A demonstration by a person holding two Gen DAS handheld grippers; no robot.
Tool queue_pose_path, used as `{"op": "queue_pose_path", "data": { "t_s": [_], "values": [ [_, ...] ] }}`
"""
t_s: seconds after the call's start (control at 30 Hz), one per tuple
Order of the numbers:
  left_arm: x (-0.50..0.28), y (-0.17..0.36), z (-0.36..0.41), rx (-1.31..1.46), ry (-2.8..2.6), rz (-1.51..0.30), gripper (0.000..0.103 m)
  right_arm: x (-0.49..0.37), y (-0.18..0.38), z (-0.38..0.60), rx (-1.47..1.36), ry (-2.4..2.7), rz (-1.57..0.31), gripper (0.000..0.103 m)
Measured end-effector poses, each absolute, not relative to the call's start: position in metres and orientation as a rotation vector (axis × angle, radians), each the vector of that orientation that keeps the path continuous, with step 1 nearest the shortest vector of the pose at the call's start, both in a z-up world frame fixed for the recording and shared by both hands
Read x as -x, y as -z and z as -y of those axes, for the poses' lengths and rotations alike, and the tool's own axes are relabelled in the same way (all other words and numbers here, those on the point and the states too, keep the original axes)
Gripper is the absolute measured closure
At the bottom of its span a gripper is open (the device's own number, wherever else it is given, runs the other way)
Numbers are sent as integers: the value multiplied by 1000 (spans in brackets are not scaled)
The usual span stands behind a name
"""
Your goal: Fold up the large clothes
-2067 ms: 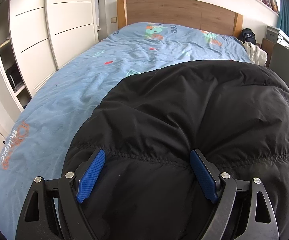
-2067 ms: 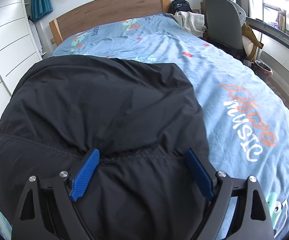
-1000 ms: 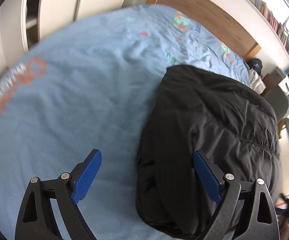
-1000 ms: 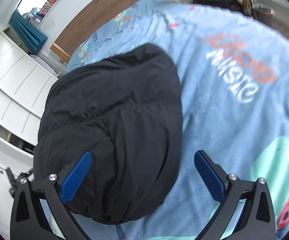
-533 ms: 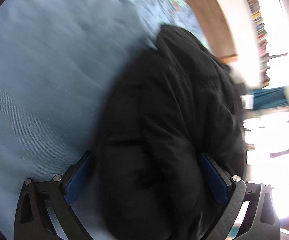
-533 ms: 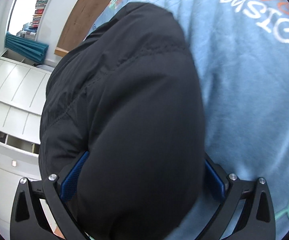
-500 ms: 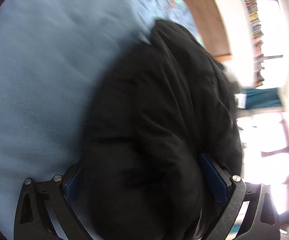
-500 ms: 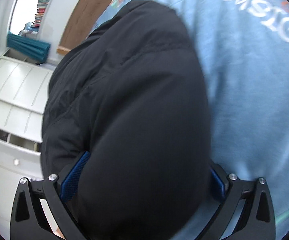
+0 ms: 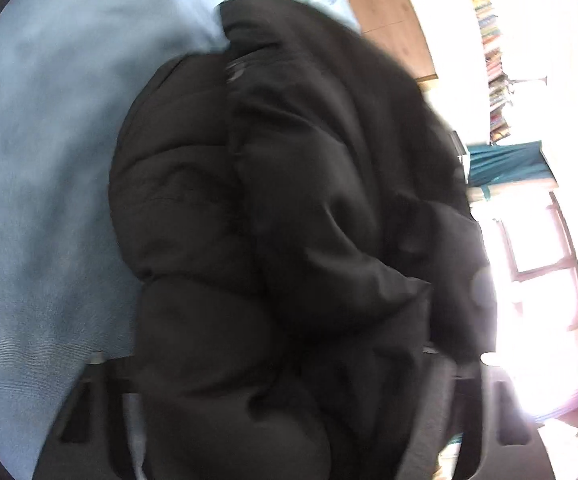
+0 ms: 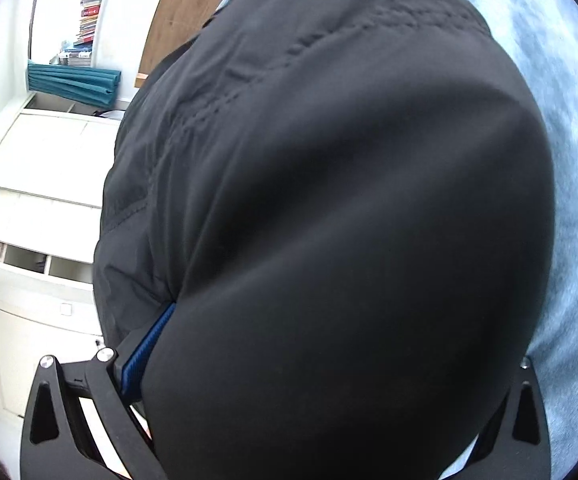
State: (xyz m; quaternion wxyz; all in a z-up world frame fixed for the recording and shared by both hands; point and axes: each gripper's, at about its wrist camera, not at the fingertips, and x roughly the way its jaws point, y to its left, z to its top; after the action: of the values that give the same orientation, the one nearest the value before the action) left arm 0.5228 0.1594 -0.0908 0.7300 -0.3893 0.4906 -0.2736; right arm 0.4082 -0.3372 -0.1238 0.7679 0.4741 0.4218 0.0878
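A black padded jacket (image 9: 289,180) lies bunched on the blue bed cover (image 9: 41,160). In the left wrist view its end fills the gap of my left gripper (image 9: 281,368). The jaws are closing on it, and the fabric puckers and bulges over both fingers, hiding the pads. In the right wrist view the same jacket (image 10: 349,160) swells between the jaws of my right gripper (image 10: 329,356), which are also closing. The left blue pad (image 10: 145,352) presses into the jacket's side, while the other pad is hidden under the fabric.
The bed cover (image 10: 577,160) stretches beyond the jacket. A wooden headboard (image 9: 381,12) stands at the far end. White wardrobe doors and shelves (image 10: 37,184) line one side. A teal curtain (image 9: 505,160) and a shelf of books (image 10: 89,4) are near the bright window.
Both grippers have swung from above the jacket to its two ends and sunk toward the bed. Both have pushed around the jacket, and the left one's jaws have drawn in, puckering the fabric.
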Motion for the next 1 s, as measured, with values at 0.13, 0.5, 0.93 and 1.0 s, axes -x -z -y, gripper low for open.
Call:
{"op": "queue_pose_path", "data": {
  "t_s": [0.13,0.5,0.93,1.0],
  "values": [
    [-522,49,-145,772,629,-1021,67,-415,85,326,-964,-208,-840,57],
    [-497,-122,-102,638,825,-716,72,-433,-81,281,-690,-352,-597,70],
    [-402,-98,-136,612,777,-802,72,-319,-85,249,-667,-401,-616,70],
    [-389,-57,-139,612,712,-912,72,-302,-50,244,-686,-363,-700,70]
  ]
}}
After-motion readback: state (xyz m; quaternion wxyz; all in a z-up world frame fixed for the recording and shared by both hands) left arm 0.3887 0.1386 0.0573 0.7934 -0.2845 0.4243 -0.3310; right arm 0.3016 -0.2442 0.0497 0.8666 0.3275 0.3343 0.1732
